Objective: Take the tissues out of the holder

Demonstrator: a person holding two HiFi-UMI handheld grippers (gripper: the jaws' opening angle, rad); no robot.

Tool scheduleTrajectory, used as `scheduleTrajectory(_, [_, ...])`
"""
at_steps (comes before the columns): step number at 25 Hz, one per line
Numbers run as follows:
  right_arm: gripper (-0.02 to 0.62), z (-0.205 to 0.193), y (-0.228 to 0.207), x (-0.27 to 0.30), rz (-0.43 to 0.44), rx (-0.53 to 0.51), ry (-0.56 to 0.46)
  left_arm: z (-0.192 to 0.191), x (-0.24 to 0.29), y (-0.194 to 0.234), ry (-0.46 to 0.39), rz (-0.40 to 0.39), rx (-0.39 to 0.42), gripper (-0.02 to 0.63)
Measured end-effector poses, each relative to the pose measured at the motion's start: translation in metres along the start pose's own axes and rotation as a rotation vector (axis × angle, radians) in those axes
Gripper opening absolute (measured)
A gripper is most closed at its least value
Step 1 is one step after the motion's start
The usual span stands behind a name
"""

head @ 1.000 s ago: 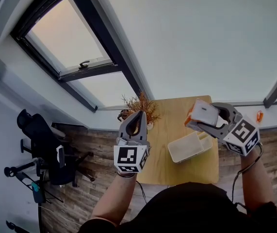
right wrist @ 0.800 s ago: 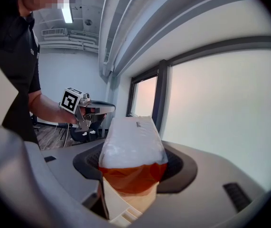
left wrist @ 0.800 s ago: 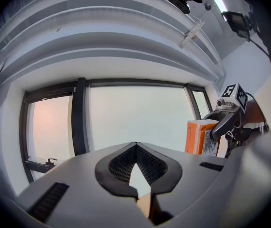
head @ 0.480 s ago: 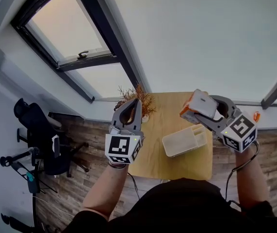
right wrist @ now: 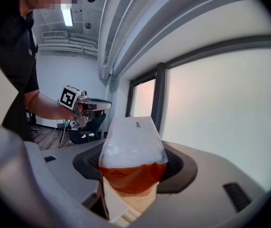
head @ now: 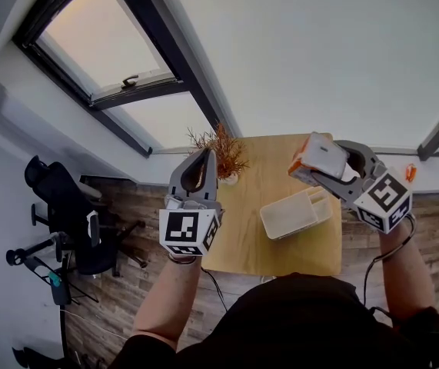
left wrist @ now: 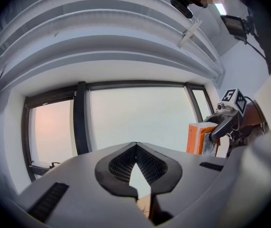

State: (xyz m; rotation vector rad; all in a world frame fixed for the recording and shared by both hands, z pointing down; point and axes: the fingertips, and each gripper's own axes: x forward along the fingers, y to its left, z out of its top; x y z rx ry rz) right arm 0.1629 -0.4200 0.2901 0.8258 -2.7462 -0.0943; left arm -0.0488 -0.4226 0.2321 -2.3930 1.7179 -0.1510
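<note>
My right gripper (head: 328,167) is shut on a tissue pack (head: 317,157), white with an orange end, and holds it in the air above the right side of the wooden table (head: 246,241). In the right gripper view the pack (right wrist: 132,148) stands upright between the dark pads. Below it on the table lies the cream holder (head: 294,215), an open rectangular box. My left gripper (head: 205,155) hovers off the table's left edge with its jaws shut and nothing in them; its tips meet in the left gripper view (left wrist: 136,144). That view also shows the pack (left wrist: 199,137) to the right.
A small dried plant (head: 222,152) stands at the table's far left corner, close to my left gripper. Beyond the table rise a wall and slanted windows (head: 119,60). A black office chair (head: 73,225) stands on the wood floor at the left.
Both grippers have hardly shifted; the left one drifted slightly left. The right one keeps the tissue pack raised over the holder.
</note>
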Motion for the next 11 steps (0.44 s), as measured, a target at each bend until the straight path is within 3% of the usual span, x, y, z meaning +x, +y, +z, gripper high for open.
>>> scheduleTrajectory(11, [0.284, -0.0059, -0.0054, 0.0038, 0.005, 0.003, 0.002, -0.0085, 0.0012, -0.0055, 0.017, 0.004, -0.009, 0.005])
